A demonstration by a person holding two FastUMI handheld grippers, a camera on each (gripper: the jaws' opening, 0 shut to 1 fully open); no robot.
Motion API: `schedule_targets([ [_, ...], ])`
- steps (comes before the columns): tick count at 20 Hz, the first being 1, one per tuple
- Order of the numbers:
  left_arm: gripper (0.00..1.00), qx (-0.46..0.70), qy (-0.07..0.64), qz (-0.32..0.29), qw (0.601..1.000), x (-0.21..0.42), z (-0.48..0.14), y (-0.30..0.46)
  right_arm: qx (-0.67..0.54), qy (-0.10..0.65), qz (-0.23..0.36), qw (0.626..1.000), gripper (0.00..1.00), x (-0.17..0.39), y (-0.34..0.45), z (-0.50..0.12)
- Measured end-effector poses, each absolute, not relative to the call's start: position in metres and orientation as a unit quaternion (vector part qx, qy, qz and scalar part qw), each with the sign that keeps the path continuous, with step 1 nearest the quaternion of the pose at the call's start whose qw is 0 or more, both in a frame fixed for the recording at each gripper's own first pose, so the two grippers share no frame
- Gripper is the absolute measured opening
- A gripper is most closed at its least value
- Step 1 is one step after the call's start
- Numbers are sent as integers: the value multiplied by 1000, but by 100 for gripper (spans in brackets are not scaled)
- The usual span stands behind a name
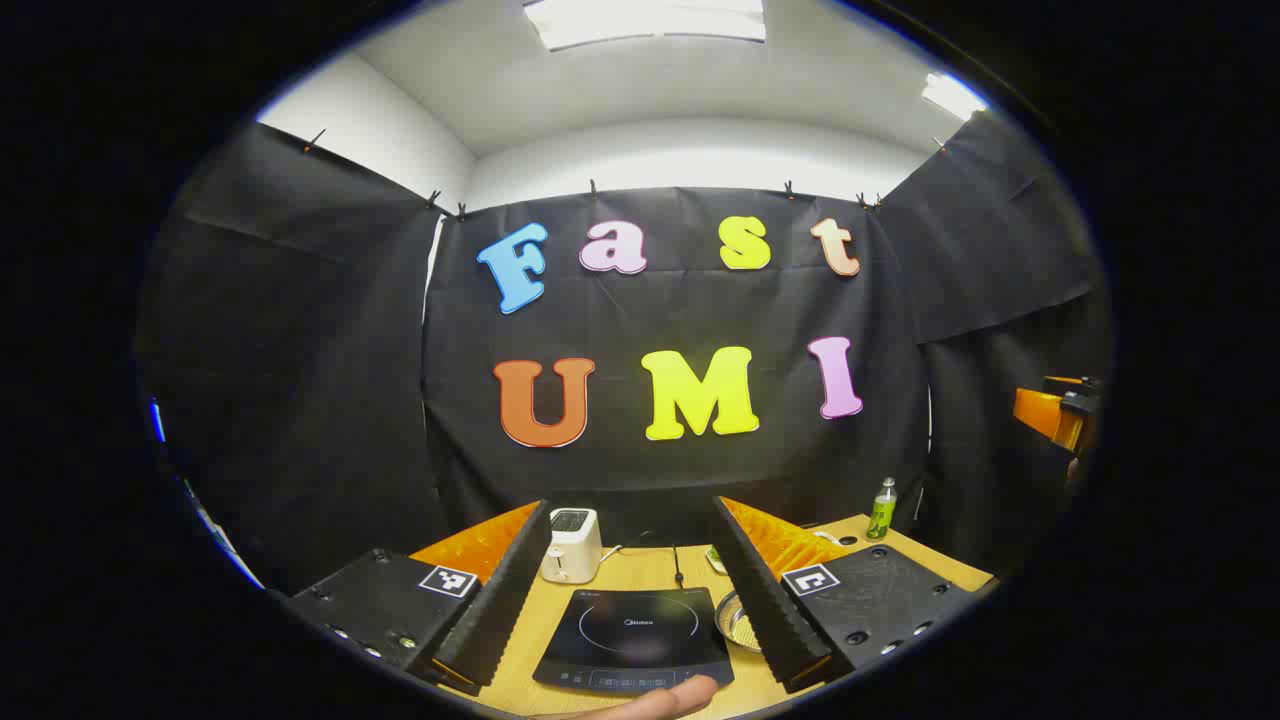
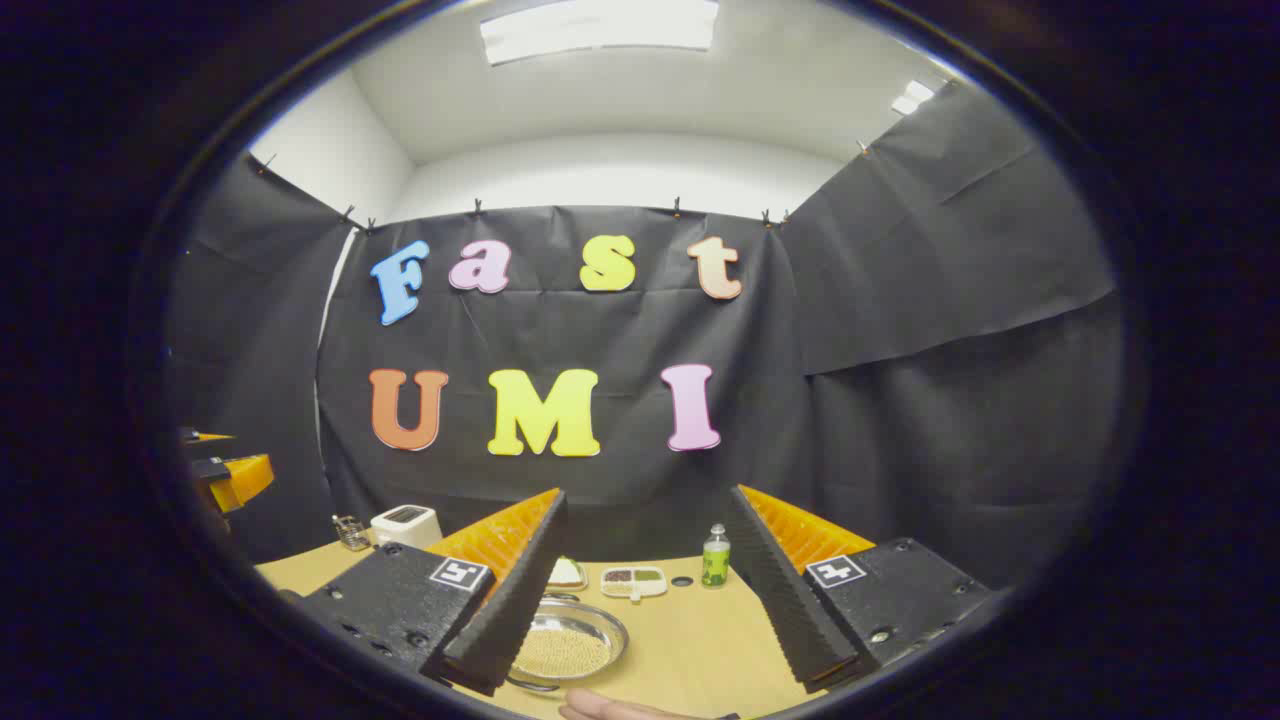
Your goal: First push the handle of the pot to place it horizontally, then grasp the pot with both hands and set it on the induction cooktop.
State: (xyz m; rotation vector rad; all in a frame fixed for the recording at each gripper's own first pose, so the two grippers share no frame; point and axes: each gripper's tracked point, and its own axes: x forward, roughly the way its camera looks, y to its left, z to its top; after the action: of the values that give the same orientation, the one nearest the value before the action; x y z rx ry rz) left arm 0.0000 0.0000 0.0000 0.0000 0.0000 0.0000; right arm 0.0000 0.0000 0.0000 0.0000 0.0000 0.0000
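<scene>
Left gripper view: left gripper (image 1: pixel 632 590), jaws spread, faces the induction cooktop (image 1: pixel 635 638); right gripper (image 2: pixel 640 600), likewise spread, has the pot (image 2: pixel 565 648) near-left, handle apparently hidden, so locate it before pushing.

The cooktop (image 1: pixel 637 640) carries a small brand word at the centre of its ring, too blurred to read with certainty. Each gripper finger block bears a square black-and-white marker (image 1: pixel 447 581), a pattern rather than text. The green bottle's (image 2: pixel 715 556) label is too small to read.
</scene>
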Motion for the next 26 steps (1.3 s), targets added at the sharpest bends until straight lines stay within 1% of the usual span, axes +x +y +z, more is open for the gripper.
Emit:
schedule_targets([
  [1,95,-3,0,-2,1000,-1,0,0,-4,1,-1,1000,95,-1,-3,-2],
  [15,95,-3,5,-1,1000,0,-11,1,-1,17,-15,1000,96,2,-25,-13],
  [16,95,-2,5,-1,1000,0,-12,2,-1,19,-15,1000,100,2,-25,-14],
  [17,95,0,6,0,1000,0,-12,3,0,20,-15,1000,100,4,-25,-15],
  [18,95,0,6,0,1000,0,-13,3,1,21,-15,1000,96,4,-24,-15],
  [19,95,-1,7,-1,1000,0,-13,3,2,23,-15,1000,100,5,-23,-17],
  [20,95,-3,6,0,1000,-1,-14,3,5,24,-14,1000,96,6,-22,-18],
  [25,95,-3,1,-1,1000,-5,-15,3,16,45,7,999,96,16,1,-39],
  [26,95,-3,0,-2,1000,-7,-15,2,19,54,10,998,94,19,5,-46],
])
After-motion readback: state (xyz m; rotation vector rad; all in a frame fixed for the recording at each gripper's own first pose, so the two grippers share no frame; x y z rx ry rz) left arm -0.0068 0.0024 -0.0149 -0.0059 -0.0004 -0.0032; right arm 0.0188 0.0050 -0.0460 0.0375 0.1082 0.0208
